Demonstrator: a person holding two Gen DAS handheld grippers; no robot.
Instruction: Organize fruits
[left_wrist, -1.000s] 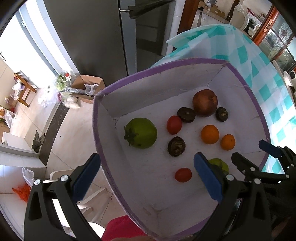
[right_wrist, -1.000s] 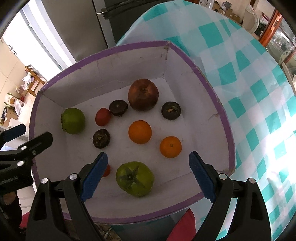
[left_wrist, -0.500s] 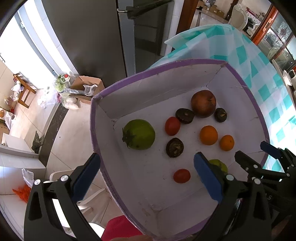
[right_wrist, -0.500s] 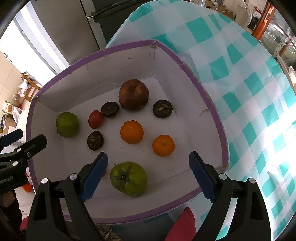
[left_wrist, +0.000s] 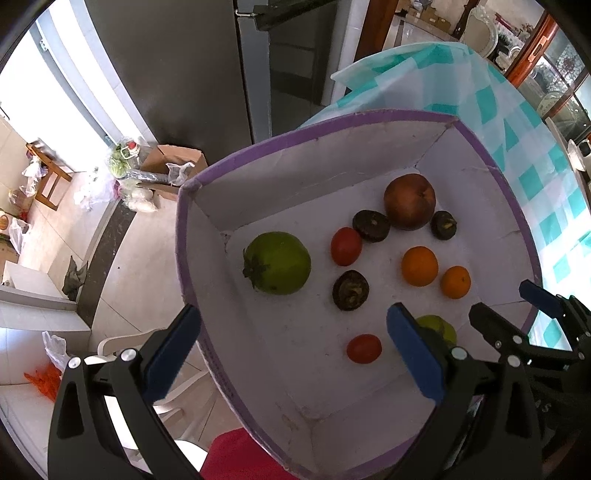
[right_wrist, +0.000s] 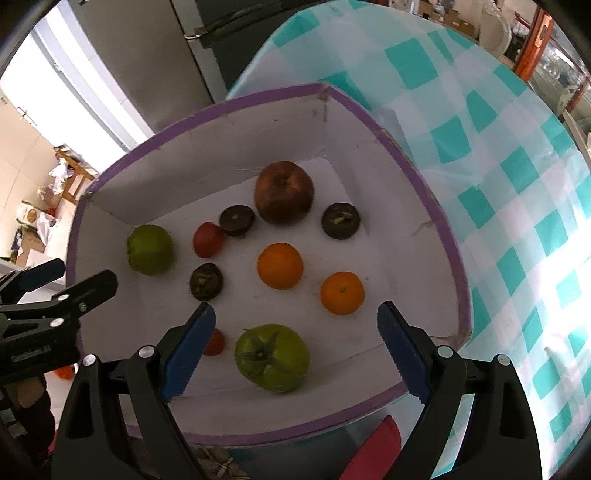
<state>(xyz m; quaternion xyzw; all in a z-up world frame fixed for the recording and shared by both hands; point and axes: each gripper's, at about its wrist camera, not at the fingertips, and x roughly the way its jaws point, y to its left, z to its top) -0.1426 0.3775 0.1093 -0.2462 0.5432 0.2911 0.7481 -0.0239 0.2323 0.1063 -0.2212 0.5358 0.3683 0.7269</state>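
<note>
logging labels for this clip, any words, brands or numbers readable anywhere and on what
Left gripper: a small pale print on its black body in the right wrist view, too blurred to read.
Box: faint marks along its purple outer wall in the left wrist view, illegible.
Fruits and checked tablecloth: no text.

In the right wrist view a blue pad covers half of the near red tomato (right_wrist: 216, 342); the left view hides most of the near green fruit (left_wrist: 437, 328).
</note>
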